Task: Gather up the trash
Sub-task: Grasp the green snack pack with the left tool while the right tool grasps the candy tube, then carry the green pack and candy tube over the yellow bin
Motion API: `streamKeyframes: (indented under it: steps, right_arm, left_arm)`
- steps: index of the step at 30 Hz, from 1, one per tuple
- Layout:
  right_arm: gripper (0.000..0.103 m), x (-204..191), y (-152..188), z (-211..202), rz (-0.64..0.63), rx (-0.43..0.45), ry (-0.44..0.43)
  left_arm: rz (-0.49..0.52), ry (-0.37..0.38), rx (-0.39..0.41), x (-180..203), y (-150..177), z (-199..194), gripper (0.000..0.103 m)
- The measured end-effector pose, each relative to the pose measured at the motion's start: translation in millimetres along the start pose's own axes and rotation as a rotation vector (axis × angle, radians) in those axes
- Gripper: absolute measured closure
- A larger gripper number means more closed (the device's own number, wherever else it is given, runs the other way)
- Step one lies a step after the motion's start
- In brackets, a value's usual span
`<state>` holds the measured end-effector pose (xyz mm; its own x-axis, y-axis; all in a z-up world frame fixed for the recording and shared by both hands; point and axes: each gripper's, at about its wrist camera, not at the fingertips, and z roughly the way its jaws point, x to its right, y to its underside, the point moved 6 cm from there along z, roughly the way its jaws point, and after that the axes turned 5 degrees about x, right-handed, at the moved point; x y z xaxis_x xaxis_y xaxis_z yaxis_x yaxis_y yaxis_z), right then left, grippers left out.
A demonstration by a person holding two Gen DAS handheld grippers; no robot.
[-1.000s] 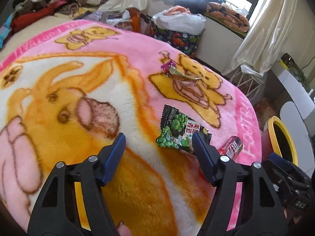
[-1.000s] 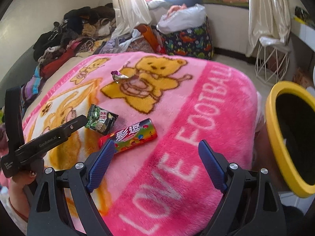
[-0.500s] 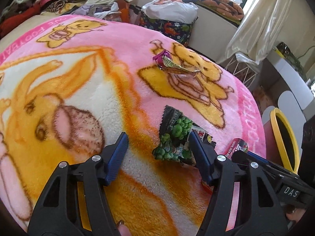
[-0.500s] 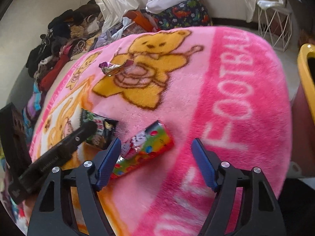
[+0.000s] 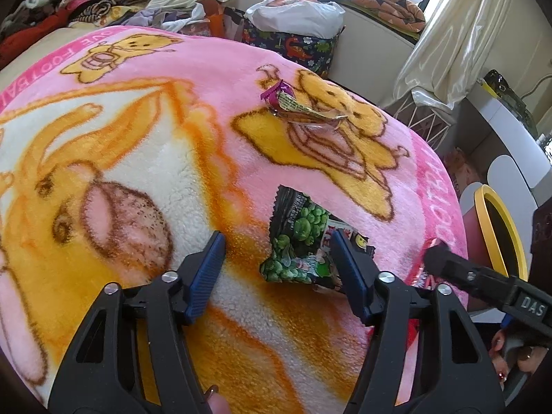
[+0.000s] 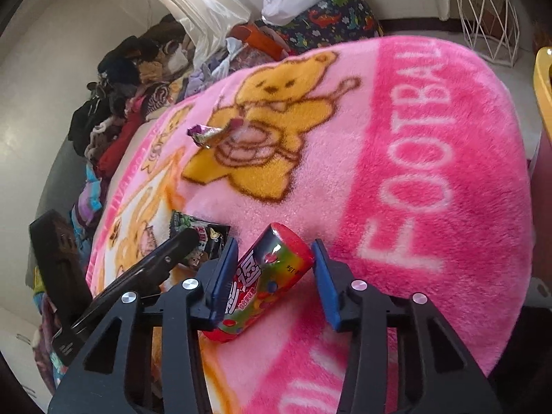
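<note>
I count three pieces of trash on the pink bear-print blanket (image 6: 431, 158): a red candy tube (image 6: 265, 279), a green pea snack packet (image 5: 303, 245), and a purple crumpled wrapper (image 5: 300, 105). My right gripper (image 6: 272, 276) has its two blue pads set on either side of the candy tube, which lies tilted across the gap; the left pad (image 6: 222, 276) looks to be against the tube's side, the right pad (image 6: 326, 283) sits just beside its red end, and I cannot tell whether the jaws have actually clamped on it. My left gripper (image 5: 276, 272) stands wide apart and holds nothing; the pea packet lies flat on the blanket near its right pad (image 5: 348, 272), which covers the packet's near edge in the left wrist view, while the left pad (image 5: 205, 272) is over bare orange fleece. The purple wrapper rests well apart from both grippers, on one of the yellow bears printed farther up the blanket. From the left wrist I see one yellow-rimmed bin (image 5: 500, 227) beside the blanket's right edge, and the right gripper's black arm reaches in front of it. Beyond the blanket there is one dinosaur-print bag (image 6: 331, 24), one white wire stand (image 6: 490, 24), and a heap of clothes (image 6: 117, 110) along the wall.
</note>
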<state>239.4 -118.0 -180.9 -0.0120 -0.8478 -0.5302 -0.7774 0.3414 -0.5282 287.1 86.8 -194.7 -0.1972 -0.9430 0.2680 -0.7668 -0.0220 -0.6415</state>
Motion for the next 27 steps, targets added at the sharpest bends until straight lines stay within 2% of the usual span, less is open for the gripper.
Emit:
streamKeyframes:
  steps: [2, 4, 5, 6, 7, 12, 17, 20, 27]
  right_arm:
    - [0.063, -3, -1, -9, -0.030, 0.018, 0.007]
    - [0.064, -5, -3, -17, -0.067, 0.040, 0.021]
    - [0.064, -6, -5, -23, -0.090, 0.054, 0.031]
    - [0.065, -7, -6, -28, -0.108, 0.067, 0.041]
    - [0.065, -8, -8, -30, -0.121, 0.077, 0.048]
    - [0.068, -6, -20, -55, -0.168, 0.148, 0.079]
    - [0.068, 10, -39, -96, -0.170, 0.248, 0.112]
    - [0.068, 32, -52, -129, -0.156, 0.314, 0.153]
    - [0.069, 102, -68, -191, -0.049, 0.400, 0.251]
  left_arm:
    - [-0.009, -0.001, 0.002, 2, 1, -1, 0.061]
    - [-0.008, -0.005, 0.004, 6, 1, -3, 0.083]
    - [-0.009, -0.008, 0.004, 8, 2, -4, 0.087]
    - [-0.010, -0.007, 0.005, 10, 2, -5, 0.096]
    - [-0.016, 0.001, 0.010, 14, 1, -7, 0.098]
    - [0.001, 0.020, 0.044, 38, -6, -20, 0.101]
    - [0.037, 0.086, 0.088, 87, -12, -36, 0.101]
    - [0.066, 0.138, 0.100, 123, -14, -42, 0.101]
    - [0.173, 0.236, 0.103, 210, -7, -41, 0.101]
